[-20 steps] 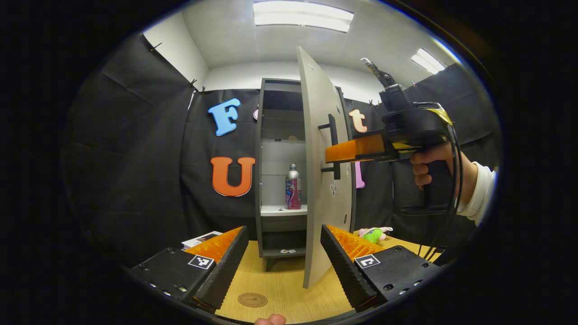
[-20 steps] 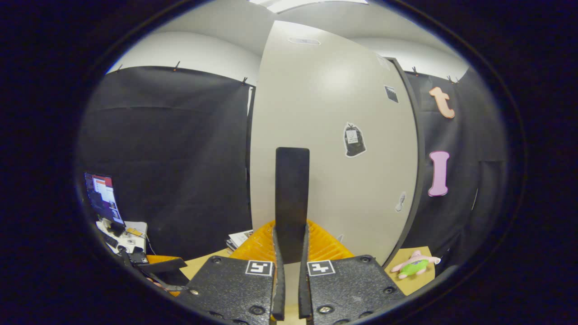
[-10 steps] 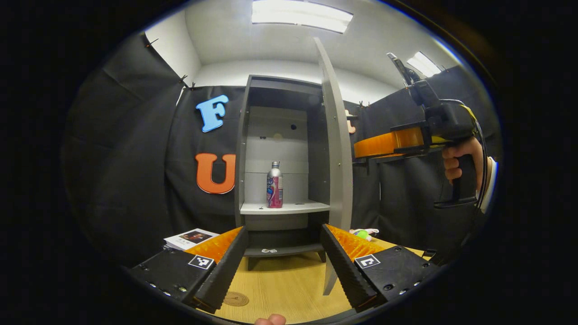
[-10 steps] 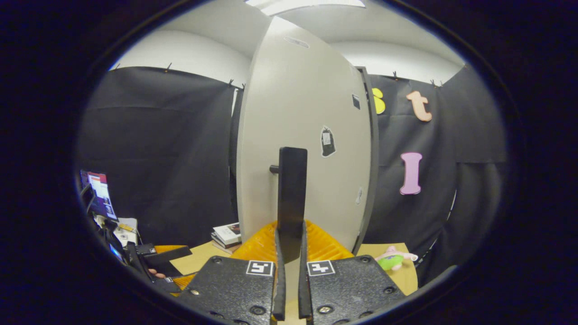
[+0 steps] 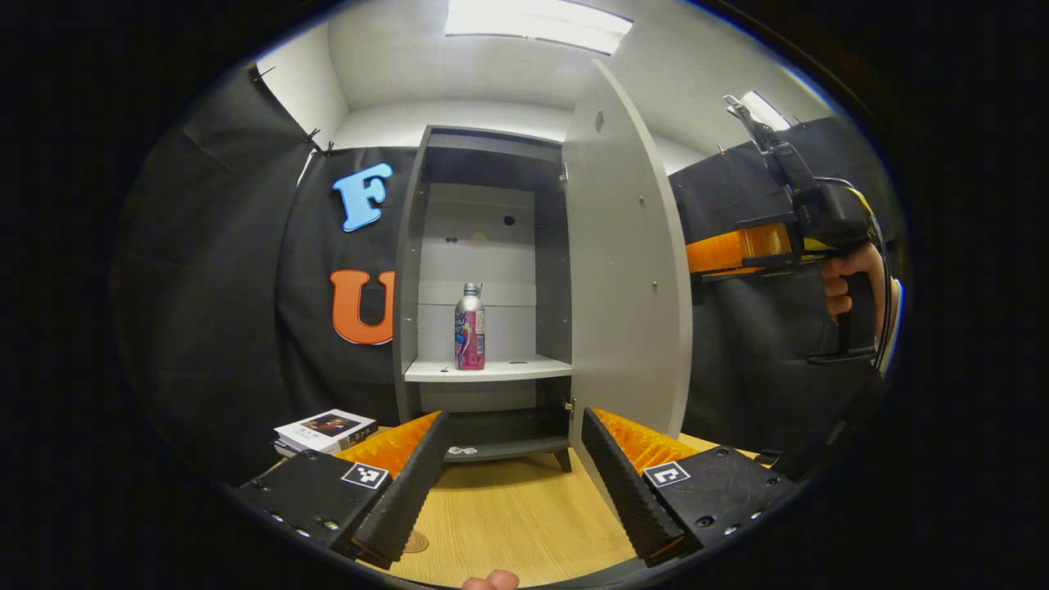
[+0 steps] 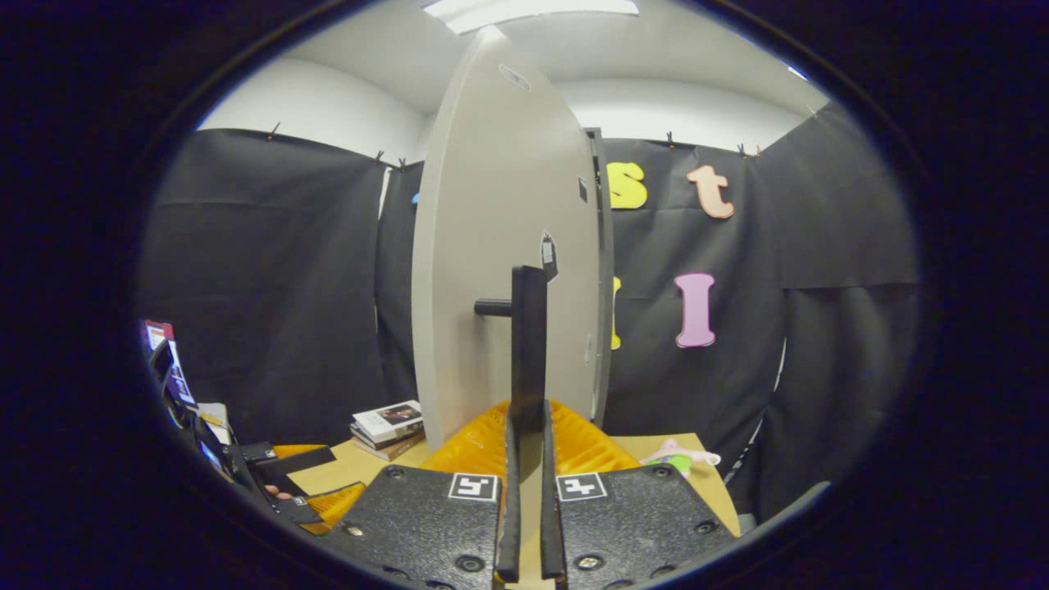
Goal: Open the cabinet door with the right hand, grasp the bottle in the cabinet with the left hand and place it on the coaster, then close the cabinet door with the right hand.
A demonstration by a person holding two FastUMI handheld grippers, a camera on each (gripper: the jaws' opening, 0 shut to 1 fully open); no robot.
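While the right gripper pinched the door handle, the bottle stood mid-frame on the cabinet shelf; likely light, rigid, slick metal, best gripped mid-body by the left gripper, fingers spread.

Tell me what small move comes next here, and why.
Probably advance the open left gripper toward the bottle: the cabinet door stands wide open, held at its handle by the right gripper, and the bottle stands upright on the shelf, unobstructed.
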